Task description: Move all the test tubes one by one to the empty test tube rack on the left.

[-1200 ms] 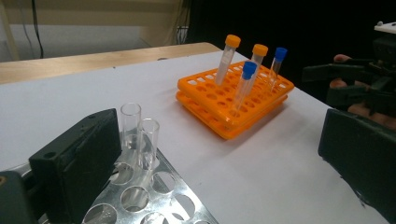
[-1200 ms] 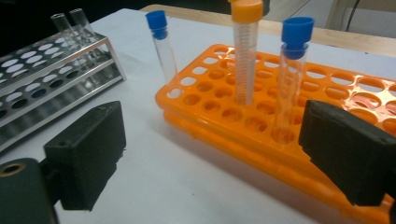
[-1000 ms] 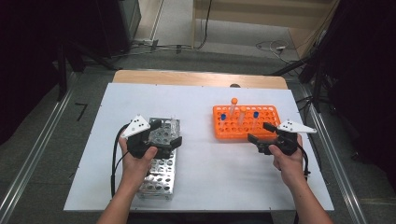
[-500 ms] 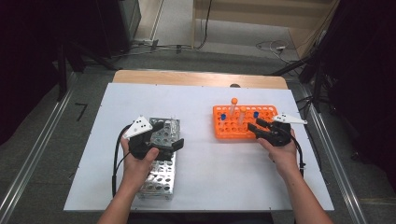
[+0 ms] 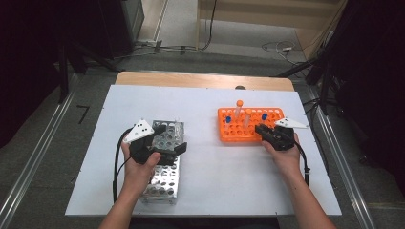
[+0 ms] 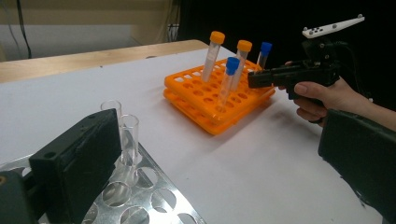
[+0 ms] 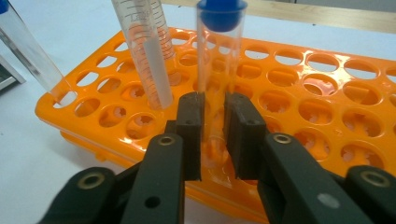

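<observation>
A white worktop (image 5: pixel 210 181) stands on a grey floor, with a wooden strip along its far edge and dark equipment around it. An orange rack (image 5: pixel 239 136) sits toward the right edge of the worktop, nearer the far side, and holds several tubes: two with orange caps and some with blue caps. A metal rack (image 5: pixel 165 179) with round holes lies toward the left, reaching almost to the near edge, and two clear open tubes (image 6: pixel 128 135) stand in it at its far end.

The right gripper (image 7: pixel 214 140) is at the near right corner of the orange rack, and its jaws have just been closing; they now clamp the lower part of a blue-capped tube (image 7: pixel 219 56) that stands upright in a hole of that rack. In the high view the right gripper (image 5: pixel 267 133) rests against the rack's right end.

The left gripper (image 5: pixel 169 138) hovers over the far part of the metal rack, its jaws standing wide apart with nothing pressed between them; the clear tubes are just beside one jaw.
</observation>
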Demonstrator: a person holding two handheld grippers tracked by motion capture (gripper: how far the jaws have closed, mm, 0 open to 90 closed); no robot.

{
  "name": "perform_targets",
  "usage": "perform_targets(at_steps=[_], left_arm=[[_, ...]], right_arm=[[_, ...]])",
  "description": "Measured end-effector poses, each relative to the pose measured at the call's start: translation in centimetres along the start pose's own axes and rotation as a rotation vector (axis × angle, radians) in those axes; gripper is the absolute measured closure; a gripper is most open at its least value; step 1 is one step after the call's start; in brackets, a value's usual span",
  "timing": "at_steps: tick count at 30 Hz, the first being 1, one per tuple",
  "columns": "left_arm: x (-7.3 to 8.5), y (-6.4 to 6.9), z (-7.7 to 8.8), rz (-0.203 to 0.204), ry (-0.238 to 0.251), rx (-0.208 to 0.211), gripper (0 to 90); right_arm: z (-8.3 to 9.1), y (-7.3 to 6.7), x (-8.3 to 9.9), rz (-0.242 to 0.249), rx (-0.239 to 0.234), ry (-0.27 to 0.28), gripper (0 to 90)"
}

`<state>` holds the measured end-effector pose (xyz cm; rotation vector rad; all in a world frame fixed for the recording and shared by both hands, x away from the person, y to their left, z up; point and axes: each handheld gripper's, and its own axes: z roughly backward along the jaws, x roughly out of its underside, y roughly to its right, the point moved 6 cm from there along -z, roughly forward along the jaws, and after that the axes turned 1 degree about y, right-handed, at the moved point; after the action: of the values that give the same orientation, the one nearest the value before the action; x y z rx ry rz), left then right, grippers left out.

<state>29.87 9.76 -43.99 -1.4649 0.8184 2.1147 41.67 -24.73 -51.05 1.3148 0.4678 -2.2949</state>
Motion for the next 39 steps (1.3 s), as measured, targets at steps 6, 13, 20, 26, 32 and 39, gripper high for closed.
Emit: perform_targets(at_steps=[6,13,20,26,32,39], left_arm=[[0.1,0.1,-0.1,0.001,-0.004,0.002,0.0],[0.1,0.3,-0.2,-0.006,-0.007,0.003,0.0],[0.1,0.5,-0.2,-0.011,-0.011,0.004,0.0],[0.2,0.6,-0.3,-0.013,-0.012,0.005,0.0],[0.2,1.0,-0.3,-0.023,-0.016,0.01,0.0],[0.2,1.4,-0.4,-0.027,-0.021,0.016,0.0]], right_arm=[[0.2,0.1,-0.2,-0.001,-0.004,0.022,74.8],[1.1,0.2,-0.9,-0.013,-0.016,0.076,74.9],[2.3,-0.2,-1.7,-0.003,-0.017,0.112,74.9],[3.1,-1.2,-2.0,0.019,-0.038,0.119,74.9],[3.8,-2.4,-2.1,0.042,-0.067,0.118,74.9],[4.4,-4.1,-1.9,0.064,-0.102,0.109,74.9]])
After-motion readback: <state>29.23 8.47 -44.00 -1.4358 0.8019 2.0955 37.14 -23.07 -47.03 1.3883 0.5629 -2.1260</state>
